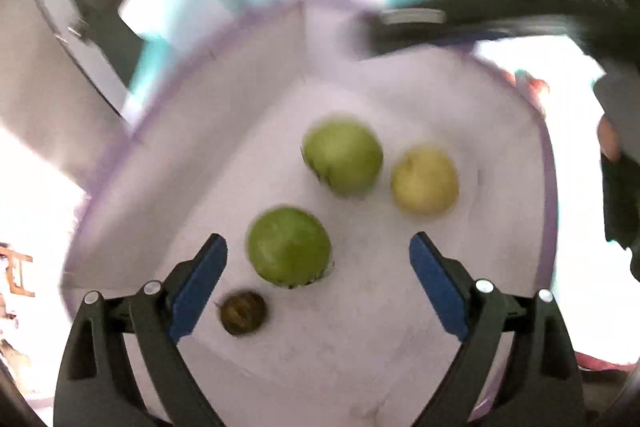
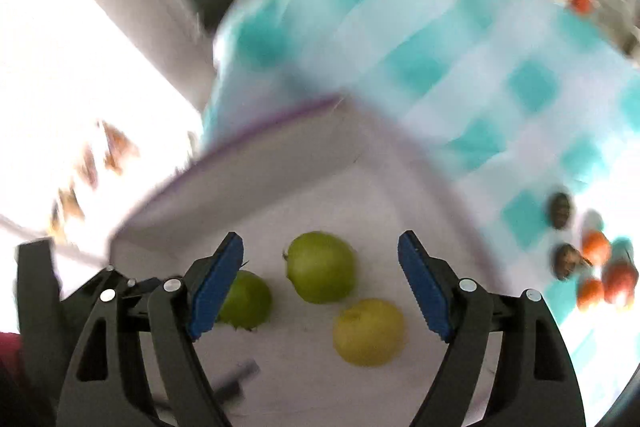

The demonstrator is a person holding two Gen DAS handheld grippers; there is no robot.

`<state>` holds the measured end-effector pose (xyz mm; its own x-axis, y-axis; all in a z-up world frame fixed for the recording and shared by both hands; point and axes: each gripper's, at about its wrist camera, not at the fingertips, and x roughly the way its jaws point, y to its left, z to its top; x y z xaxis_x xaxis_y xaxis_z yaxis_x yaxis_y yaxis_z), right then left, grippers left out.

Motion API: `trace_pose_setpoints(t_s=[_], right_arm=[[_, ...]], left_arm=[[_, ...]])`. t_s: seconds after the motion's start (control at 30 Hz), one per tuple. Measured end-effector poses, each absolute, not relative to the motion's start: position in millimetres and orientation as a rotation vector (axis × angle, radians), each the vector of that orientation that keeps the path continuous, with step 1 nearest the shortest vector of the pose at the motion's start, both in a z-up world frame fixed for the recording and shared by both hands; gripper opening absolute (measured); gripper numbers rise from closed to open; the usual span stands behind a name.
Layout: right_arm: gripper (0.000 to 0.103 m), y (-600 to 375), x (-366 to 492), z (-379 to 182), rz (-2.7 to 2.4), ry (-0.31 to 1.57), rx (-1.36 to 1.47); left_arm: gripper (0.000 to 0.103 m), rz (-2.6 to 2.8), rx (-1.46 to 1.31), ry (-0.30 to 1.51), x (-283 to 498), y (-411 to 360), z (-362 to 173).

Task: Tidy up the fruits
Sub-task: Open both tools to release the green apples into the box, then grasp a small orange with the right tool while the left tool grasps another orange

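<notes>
Left gripper (image 1: 318, 247) hangs wide open above a green fruit (image 1: 289, 247) in the white bin (image 1: 168, 131), gripping nothing. Right gripper (image 2: 320, 251), equally wide, frames 2 more fruits (image 2: 321, 267)

Left gripper (image 1: 318, 253) and right gripper (image 2: 320, 253): identical build. Two black plastic fingers each, forked into paired struts with slotted cut-outs. Flat blue pads (image 1: 200, 291) with ribbed edges on the inner faces. Round silver screws (image 1: 484, 285) at the strut joints.
</notes>
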<state>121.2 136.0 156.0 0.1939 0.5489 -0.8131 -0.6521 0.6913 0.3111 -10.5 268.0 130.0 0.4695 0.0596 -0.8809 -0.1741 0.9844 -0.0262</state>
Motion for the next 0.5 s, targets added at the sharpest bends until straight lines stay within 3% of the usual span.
trace_pose_setpoints(t_s=[0.1,0.17,0.23,0.37,0.5], right_arm=[[0.081,46,131,175,0.749,0.92,0.073],[0.081,-28,144,157,0.527,0.875,0.059],[0.069,-85,159,127,0.345,0.881,-0.011],[0.061,-178,187,57,0.177,0.974,-0.081],[0.056,-198,217,21,0.234,0.974,-0.144]], left_arm=[[0.099,0.159,-0.11,0.877,-7,253,169],[0.1,0.115,-0.076,0.771,6,227,194],[0.101,0.031,-0.056,0.714,18,197,209],[0.101,-0.158,-0.044,0.812,75,105,198],[0.101,-0.226,-0.123,1.0,113,40,123]])
